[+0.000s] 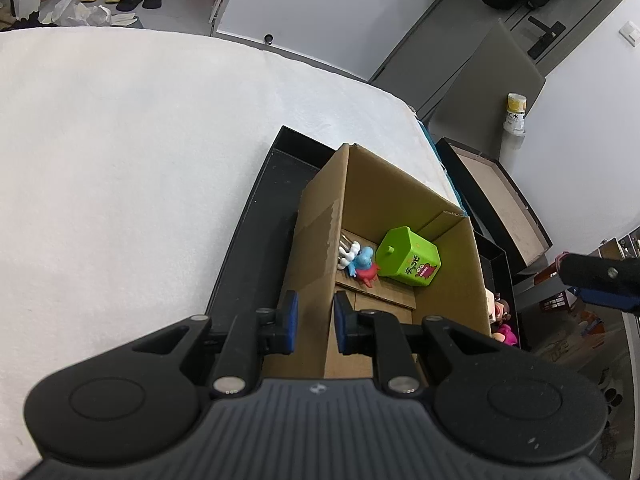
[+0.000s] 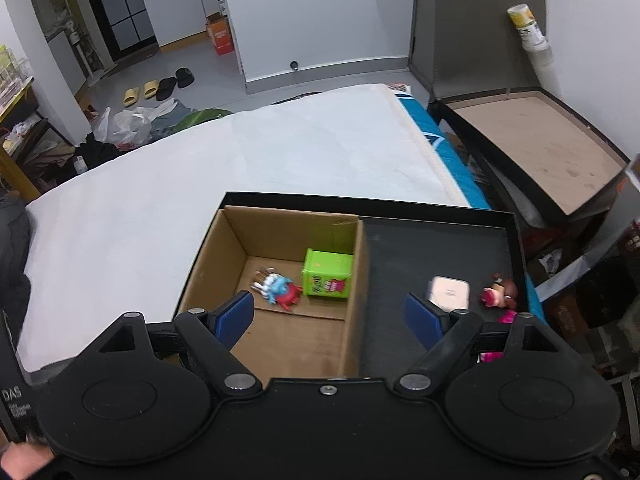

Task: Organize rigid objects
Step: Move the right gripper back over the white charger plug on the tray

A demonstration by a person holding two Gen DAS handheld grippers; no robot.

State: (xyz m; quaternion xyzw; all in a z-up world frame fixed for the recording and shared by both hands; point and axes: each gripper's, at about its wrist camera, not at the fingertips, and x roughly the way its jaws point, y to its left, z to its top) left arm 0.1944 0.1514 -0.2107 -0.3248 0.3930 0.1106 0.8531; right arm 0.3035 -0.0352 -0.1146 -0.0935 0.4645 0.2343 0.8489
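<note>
In my left wrist view, my left gripper (image 1: 315,322) has its fingers pinched narrow on the side wall of the cardboard box (image 1: 320,216); one blue pad sits outside the wall and one inside, so I am holding the box steady. Past the fingertips, down on the box floor, lies a green cube (image 1: 408,258) tipped on its side, and just to the left of it, touching it, a little blue and red figure (image 1: 362,266). The box stands inside a black tray (image 1: 248,248) on the white bed (image 1: 140,140). Far off to the right of my fingers I see the tip of my other gripper in the air. In my right wrist view, my right gripper (image 2: 330,316) has its fingers wide apart with nothing between them. It hangs above the box wall that splits the box from the bare part of the tray. Just beyond the right finger lies a small pale flat case (image 2: 450,290), and farther right, in the tray corner, a pink and brown doll (image 2: 500,292). I think these toys are hard plastic, light and stiff, a bit slippery. I would take the flat case by its two long edges, and the doll around its middle, squeezing gently so it does not pop out.
</note>
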